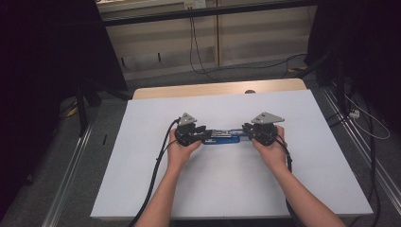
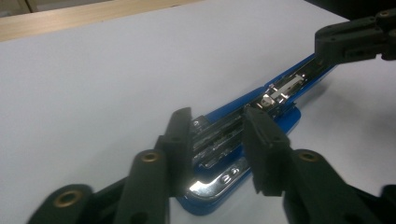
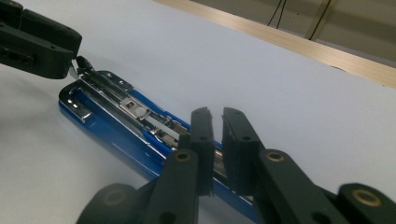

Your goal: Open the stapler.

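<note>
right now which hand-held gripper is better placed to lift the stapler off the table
Right, probably. The right hand-held gripper has its jaws nearly shut around the blue stapler's metal rail, so it looks ready to lift. The left hand-held gripper straddles the other end with its jaws wider apart, not clamped.
</note>
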{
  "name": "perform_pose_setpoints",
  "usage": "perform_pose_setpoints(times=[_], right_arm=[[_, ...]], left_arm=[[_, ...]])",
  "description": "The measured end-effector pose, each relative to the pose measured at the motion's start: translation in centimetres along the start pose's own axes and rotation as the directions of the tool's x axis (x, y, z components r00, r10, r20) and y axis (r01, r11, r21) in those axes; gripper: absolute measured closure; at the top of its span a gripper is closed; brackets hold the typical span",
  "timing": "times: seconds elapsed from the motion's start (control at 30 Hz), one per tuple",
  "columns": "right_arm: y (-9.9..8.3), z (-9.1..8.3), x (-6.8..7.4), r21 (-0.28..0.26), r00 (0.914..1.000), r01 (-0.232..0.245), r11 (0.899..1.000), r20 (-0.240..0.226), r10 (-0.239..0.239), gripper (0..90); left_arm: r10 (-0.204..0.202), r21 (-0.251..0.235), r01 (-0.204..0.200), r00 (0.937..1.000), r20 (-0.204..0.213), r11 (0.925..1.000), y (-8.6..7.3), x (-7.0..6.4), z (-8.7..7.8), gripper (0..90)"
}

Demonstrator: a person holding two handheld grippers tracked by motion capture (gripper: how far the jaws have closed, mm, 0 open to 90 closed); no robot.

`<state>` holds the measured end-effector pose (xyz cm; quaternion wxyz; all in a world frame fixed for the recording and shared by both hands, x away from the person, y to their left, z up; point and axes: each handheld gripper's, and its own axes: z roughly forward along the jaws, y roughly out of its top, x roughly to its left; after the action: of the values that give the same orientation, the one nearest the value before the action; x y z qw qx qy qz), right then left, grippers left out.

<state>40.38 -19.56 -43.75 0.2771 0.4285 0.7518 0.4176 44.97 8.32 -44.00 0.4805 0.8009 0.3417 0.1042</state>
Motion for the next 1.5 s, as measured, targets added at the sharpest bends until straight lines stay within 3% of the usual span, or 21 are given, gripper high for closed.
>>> perform_pose_setpoints(times=[0.43, 0.93, 1.4, 1.5], right_arm=[[-0.3, -3.0, -0.2, -0.006, 0.9991, 0.02, 1.0, -0.039, -0.02, 60.8], [-2.0, -5.5, -1.3, 0.023, 0.9989, 0.019, 1.0, -0.043, -0.018, 48.6], [-3.0, -7.1, -2.2, 0.046, 0.9995, -0.001, 0.999, -0.032, 0.003, 33.4], [-3.4, -7.3, -2.3, 0.051, 0.9996, -0.008, 0.999, -0.027, 0.01, 30.6]], left_arm=[[0.001, -0.005, -0.001, 1.0, -0.003, 1.0, 0.4, -0.3, -2.2, 38.8], [0.02, -0.006, -0.02, 0.9996, -0.02, 0.9998, 0.1, -0.7, -3.7, 19.7], [0.03, 0.006, -0.029, 0.9988, -0.039, 0.9996, -0.3, -0.6, -5.1, 9.9], [0.016, -0.003, -0.017, 0.999, -0.042, 0.9999, -0.5, -0.5, -5.5, 8.6]])
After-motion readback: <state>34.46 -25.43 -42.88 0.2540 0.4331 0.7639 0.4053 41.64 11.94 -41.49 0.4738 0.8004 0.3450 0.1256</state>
